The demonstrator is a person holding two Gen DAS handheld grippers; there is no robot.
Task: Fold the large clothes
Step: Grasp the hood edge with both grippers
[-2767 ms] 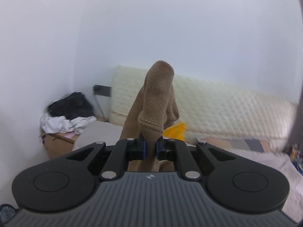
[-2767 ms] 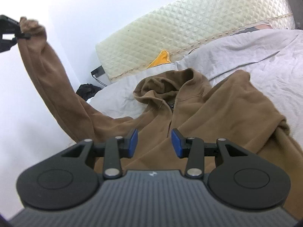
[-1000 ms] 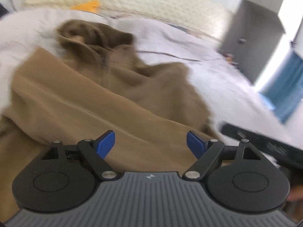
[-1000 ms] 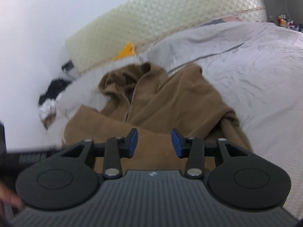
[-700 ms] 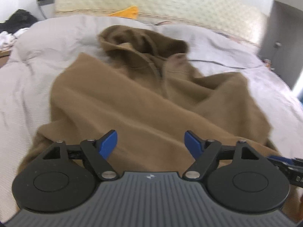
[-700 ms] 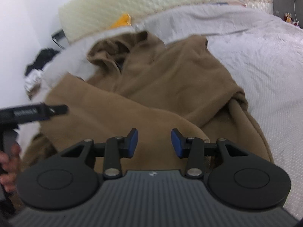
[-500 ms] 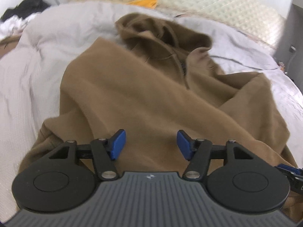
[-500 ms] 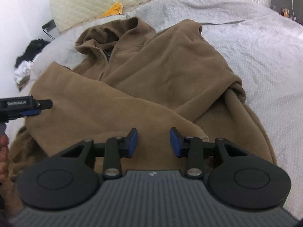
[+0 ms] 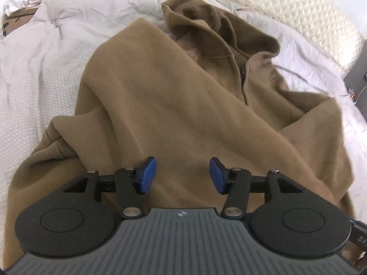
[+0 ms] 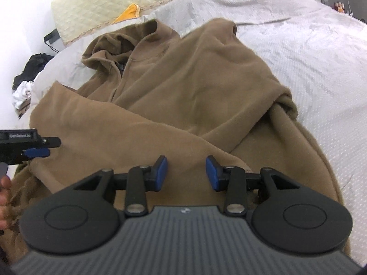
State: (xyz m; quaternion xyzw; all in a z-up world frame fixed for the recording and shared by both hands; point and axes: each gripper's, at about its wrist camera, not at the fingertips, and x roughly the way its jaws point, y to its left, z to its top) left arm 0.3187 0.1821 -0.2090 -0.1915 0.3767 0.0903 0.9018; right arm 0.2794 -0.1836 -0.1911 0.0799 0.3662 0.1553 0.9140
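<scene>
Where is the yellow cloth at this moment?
The yellow cloth lies at the head of the bed against the quilted headboard, just beyond the brown hoodie's hood; the left wrist view shows it at the top edge, the right wrist view upper left.

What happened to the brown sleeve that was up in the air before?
The left gripper let go of the sleeve; it now lies folded across the brown hoodie. The gripper came down over the hoodie, its fingers just closing with nothing between them. The right gripper stayed open and empty, and the hoodie stayed on the bed.
</scene>
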